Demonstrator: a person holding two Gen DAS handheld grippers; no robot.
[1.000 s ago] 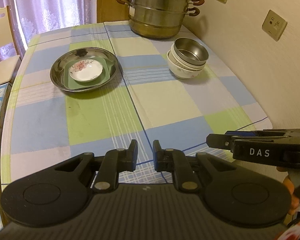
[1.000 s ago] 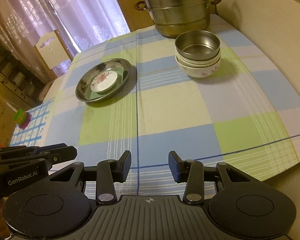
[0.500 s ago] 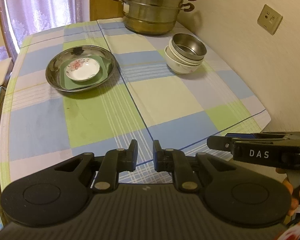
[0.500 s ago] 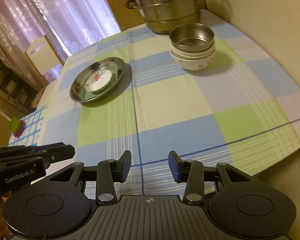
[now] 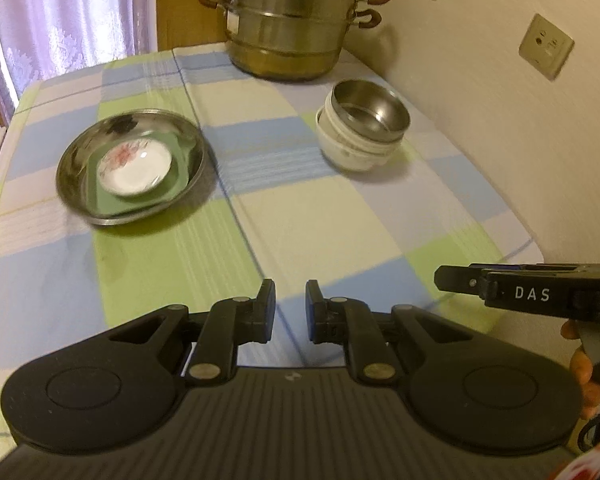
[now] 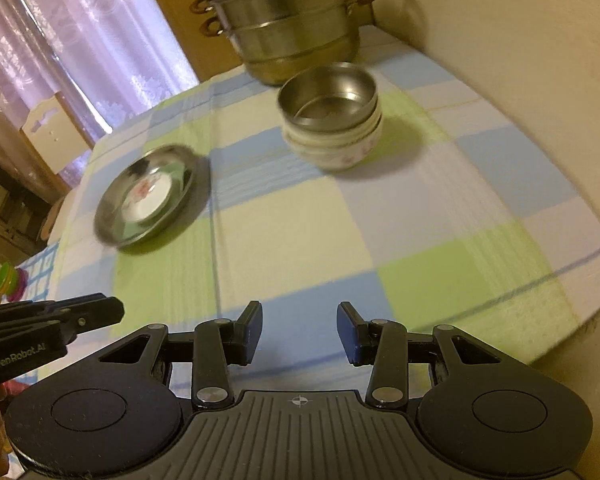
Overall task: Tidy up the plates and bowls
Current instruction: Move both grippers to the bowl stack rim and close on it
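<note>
A steel plate (image 5: pixel 76 152) holds a green square dish (image 5: pixel 180 172) and a small white floral dish (image 5: pixel 136 168) stacked inside it; the stack also shows in the right wrist view (image 6: pixel 112 208). A steel bowl (image 5: pixel 370 112) sits nested on white floral bowls (image 5: pixel 352 148), also seen in the right wrist view (image 6: pixel 328 100). My left gripper (image 5: pixel 290 308) hangs over the table's near edge, empty, its jaws a narrow gap apart. My right gripper (image 6: pixel 300 328) is open and empty, near the front edge, short of the bowls.
A tall steel steamer pot (image 5: pixel 292 20) stands at the back by the wall. The checked tablecloth (image 5: pixel 320 220) covers the table. Wall sockets (image 5: pixel 546 52) are on the right wall. A chair (image 6: pixel 56 132) stands beyond the table's far left.
Both grippers have moved forward toward the dishes, so the plate stack and bowl stack appear closer. The jaws of both have kept their width. Nothing on the table has moved.
</note>
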